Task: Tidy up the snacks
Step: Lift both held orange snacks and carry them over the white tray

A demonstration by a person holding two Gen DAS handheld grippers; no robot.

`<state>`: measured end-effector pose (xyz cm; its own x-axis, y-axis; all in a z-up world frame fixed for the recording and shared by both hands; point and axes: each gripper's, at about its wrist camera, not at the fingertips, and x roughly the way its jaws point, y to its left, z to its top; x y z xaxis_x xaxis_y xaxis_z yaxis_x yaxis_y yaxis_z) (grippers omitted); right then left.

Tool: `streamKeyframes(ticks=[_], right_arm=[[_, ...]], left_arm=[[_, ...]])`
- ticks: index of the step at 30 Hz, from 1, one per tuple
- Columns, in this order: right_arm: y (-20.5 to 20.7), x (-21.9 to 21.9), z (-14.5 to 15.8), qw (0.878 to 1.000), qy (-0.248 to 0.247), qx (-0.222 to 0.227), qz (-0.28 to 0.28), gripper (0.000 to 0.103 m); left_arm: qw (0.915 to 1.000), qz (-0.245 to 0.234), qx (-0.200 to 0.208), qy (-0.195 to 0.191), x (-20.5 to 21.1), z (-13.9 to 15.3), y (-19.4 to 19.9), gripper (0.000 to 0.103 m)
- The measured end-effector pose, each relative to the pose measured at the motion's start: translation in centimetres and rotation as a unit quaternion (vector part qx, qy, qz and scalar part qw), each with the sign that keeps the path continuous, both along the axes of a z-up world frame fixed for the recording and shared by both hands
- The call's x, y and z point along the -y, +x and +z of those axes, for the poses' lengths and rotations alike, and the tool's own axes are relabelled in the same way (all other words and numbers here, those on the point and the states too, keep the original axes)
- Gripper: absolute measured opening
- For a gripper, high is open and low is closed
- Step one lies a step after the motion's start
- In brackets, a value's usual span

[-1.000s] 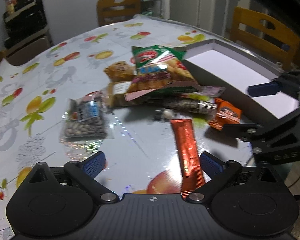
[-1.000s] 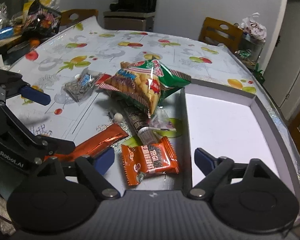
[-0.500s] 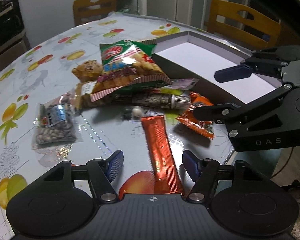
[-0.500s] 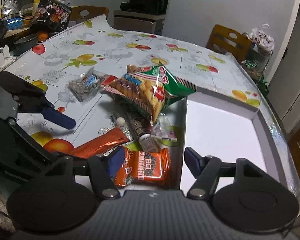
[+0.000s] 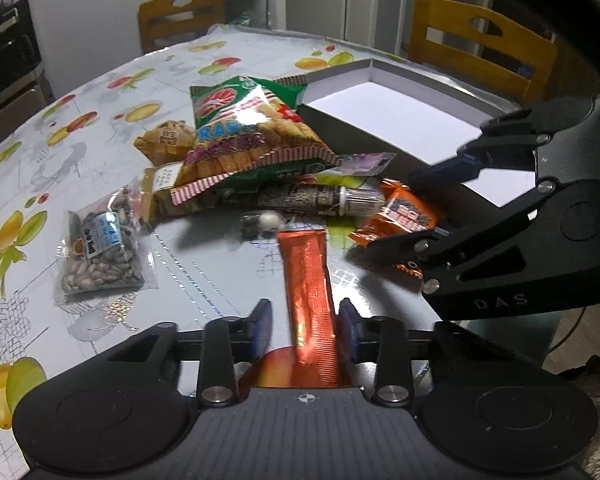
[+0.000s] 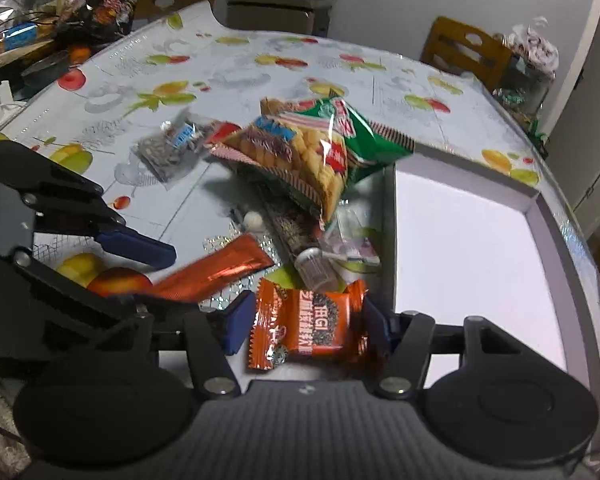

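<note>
A pile of snacks lies on the fruit-print table beside a shallow white box (image 5: 392, 120) (image 6: 460, 240). My left gripper (image 5: 305, 326) has its jaws narrowed around the near end of a long orange-red foil stick (image 5: 310, 292) (image 6: 220, 270); a small gap shows on the left side. My right gripper (image 6: 306, 326) has its jaws closing on a small orange packet (image 6: 306, 330) (image 5: 400, 220), right pad touching, left pad just beside it. A green cracker bag (image 5: 252, 136) (image 6: 320, 148) tops the pile.
A clear bag of seeds (image 5: 100, 252) (image 6: 172, 148) lies left of the pile. A dark tube-shaped snack (image 5: 312, 198), a small white ball (image 5: 270, 220) and a brown pastry (image 5: 168, 140) sit in it. Wooden chairs (image 5: 480, 40) stand behind. Clutter (image 6: 60, 20) sits far left.
Both grippers have narrowed a lot. The left one moved forward around the foil stick's end. The right one moved in around the orange packet.
</note>
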<state>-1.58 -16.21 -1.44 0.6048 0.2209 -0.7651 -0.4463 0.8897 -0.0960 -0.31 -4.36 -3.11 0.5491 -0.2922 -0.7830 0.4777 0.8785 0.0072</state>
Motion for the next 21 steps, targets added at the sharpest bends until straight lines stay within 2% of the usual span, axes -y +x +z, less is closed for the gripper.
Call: streamKeyframes(ticks=[2, 7, 9, 11, 14, 21], right_arm=[[0.3, -0.2, -0.3, 1.0, -0.003, -0.007, -0.002, 0.059], [0.5, -0.9, -0.7, 1.0, -0.02, -0.013, -0.001, 0.059], [0.7, -1.0, -1.1, 1.0, -0.019, -0.022, -0.001, 0.053], [1.1, -0.5, -1.2, 0.999, 0.011, -0.04, -0.005, 0.045], [1.1, -0.3, -1.1, 0.999, 0.011, -0.03, -0.012, 0.036], [0.2, 0.5, -0.2, 0.999, 0.036, -0.02, -0.01, 0.034]], left_arm=[[1.0, 0.003, 0.001, 0.0, -0.3, 0.1, 0.1, 0.027], [1.0, 0.0, 0.003, 0.0, -0.4, 0.0, 0.1, 0.025], [1.0, -0.001, 0.004, -0.001, -0.5, -0.1, 0.2, 0.025], [1.0, -0.001, 0.003, -0.005, -0.7, -0.2, 0.2, 0.025], [1.0, -0.001, 0.005, -0.003, -0.7, -0.2, 0.0, 0.022], [0.9994, 0.003, 0.034, -0.004, -1.1, 0.8, -0.6, 0.022]])
